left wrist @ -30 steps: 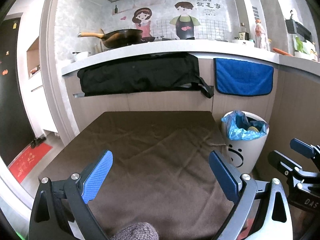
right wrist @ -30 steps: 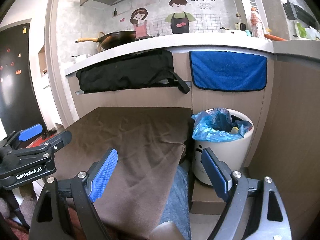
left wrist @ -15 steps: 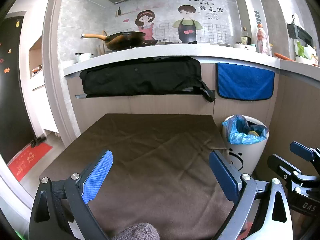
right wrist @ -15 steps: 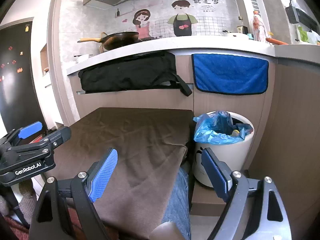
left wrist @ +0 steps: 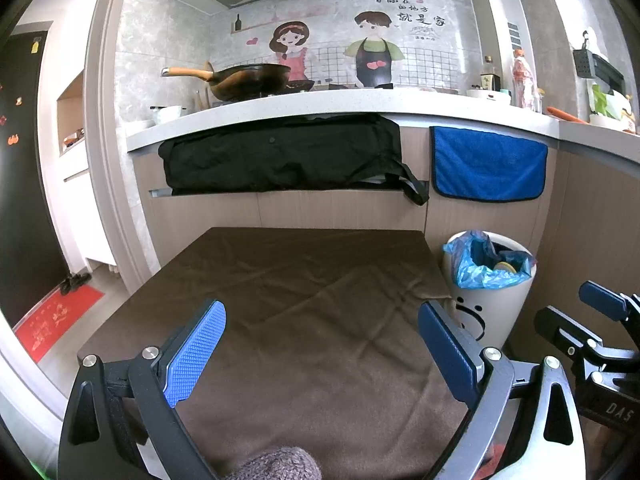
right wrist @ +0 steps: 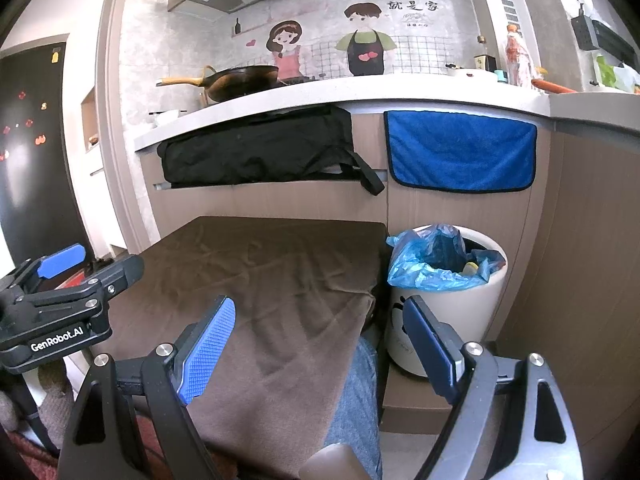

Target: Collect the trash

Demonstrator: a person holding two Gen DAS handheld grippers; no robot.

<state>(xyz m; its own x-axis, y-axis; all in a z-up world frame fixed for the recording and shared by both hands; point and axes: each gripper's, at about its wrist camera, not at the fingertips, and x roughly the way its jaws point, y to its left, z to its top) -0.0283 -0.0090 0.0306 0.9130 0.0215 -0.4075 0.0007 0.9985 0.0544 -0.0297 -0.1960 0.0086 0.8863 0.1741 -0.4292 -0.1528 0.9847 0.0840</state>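
Over brown table (left wrist: 320, 300): two tongs, left (left wrist: 322, 350) and right (right wrist: 320, 344), both apart, empty; one bin (right wrist: 452, 300).

Bright daylight, sharp, fisheye-warped edges

Table (left wrist: 96, 354) w/ brown cloth (left wrist: 320, 320) draped over it.

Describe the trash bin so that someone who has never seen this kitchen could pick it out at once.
Start at the long white kitchen counter and find the blue towel hanging on its front. Directly below it, beside the right edge of the brown-clothed table, stands the trash bin. It is the only round white tub, lined with a crumpled blue bag, a face drawn on its side.
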